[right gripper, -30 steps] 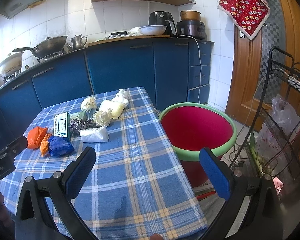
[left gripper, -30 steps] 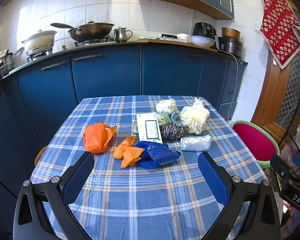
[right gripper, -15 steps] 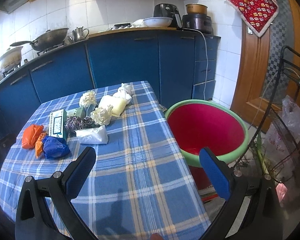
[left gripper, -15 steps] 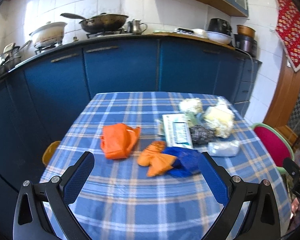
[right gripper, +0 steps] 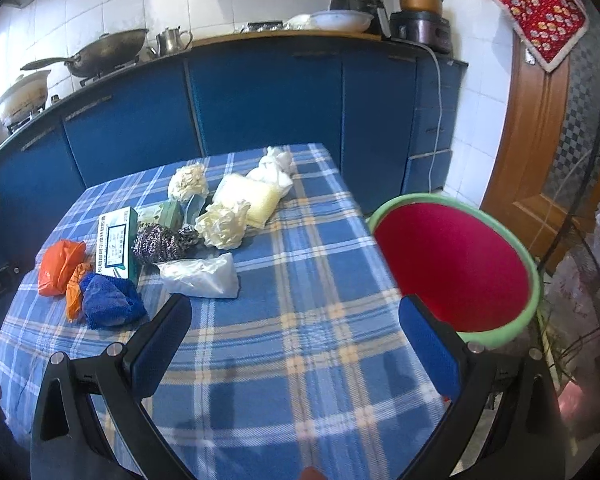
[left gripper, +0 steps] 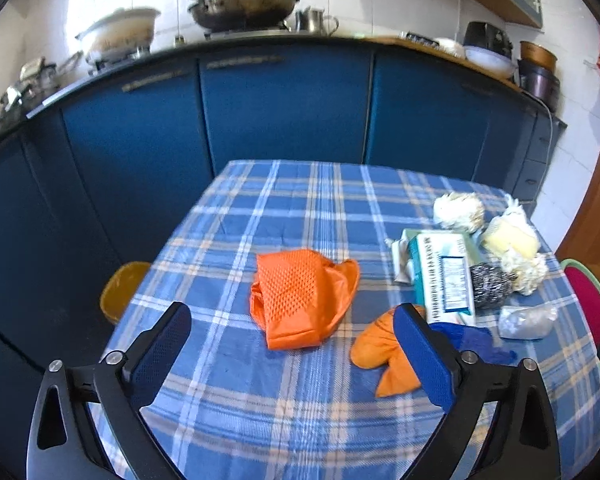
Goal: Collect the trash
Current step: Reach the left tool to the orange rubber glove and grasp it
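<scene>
Trash lies on a blue plaid table (left gripper: 300, 204). An orange mesh bag (left gripper: 300, 292) lies just ahead of my left gripper (left gripper: 292, 344), which is open and empty above the cloth. To its right lie a smaller orange scrap (left gripper: 376, 344), a blue wad (left gripper: 476, 340), a teal box (left gripper: 444, 276), a steel scourer (left gripper: 490, 284), a clear bag (left gripper: 528, 322) and pale crumpled wads (left gripper: 458, 210). My right gripper (right gripper: 296, 336) is open and empty over the table's near right part, beside a red bin with a green rim (right gripper: 452, 264).
Blue cabinets (left gripper: 284, 104) run behind the table, with a wok (left gripper: 240, 6) and pots on the counter. A yellow stool (left gripper: 120, 292) stands at the table's left. A wire rack with bags (right gripper: 596, 240) and a wooden door (right gripper: 540, 132) stand at the right.
My left gripper has swung left and moved closer, so the orange mesh bag now lies centred ahead of it. My right gripper has moved forward toward the table and bin.
</scene>
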A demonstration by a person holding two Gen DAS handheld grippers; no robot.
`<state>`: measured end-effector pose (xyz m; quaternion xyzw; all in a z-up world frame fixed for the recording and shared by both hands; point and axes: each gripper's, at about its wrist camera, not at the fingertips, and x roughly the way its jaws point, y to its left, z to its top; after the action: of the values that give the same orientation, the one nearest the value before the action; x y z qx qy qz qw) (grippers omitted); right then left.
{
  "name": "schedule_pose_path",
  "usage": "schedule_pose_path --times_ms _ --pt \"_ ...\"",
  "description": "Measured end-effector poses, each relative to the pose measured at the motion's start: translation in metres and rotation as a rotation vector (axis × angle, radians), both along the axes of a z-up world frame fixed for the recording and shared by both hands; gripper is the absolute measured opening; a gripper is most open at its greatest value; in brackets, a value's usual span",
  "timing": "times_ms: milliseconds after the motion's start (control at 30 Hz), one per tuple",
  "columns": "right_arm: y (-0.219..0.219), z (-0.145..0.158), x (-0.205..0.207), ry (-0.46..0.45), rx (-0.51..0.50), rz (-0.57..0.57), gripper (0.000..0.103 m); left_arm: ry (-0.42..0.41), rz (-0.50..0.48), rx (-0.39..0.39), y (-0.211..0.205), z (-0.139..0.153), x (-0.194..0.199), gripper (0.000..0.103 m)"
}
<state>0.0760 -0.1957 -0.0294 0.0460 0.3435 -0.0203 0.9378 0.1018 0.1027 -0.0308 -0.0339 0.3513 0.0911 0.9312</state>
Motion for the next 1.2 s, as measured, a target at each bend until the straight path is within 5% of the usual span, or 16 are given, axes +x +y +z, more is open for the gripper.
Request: schedule_pose_path --times_ms 567,767,967,1200 --pt "0.026 -0.019 0.041 0.113 0.003 0.027 0.102 0.126 -0.055 -0.092 0.019 -0.044 0.054 0.094" --pt "0.04 -0.028 0.056 0.15 0.022 0.046 0.102 0.147 -0.074 -0.1 0.015 -0.054 0.059 0.067" --pt "0.052 -0.037 0.071 0.186 0.036 0.062 0.102 0.126 -0.074 -0.166 0.024 -0.054 0.056 0.061" --pt "0.061 -0.046 0.085 0.212 0.07 0.072 0.097 0.1 -0.047 -0.229 0.038 -0.054 0.055 0.039"
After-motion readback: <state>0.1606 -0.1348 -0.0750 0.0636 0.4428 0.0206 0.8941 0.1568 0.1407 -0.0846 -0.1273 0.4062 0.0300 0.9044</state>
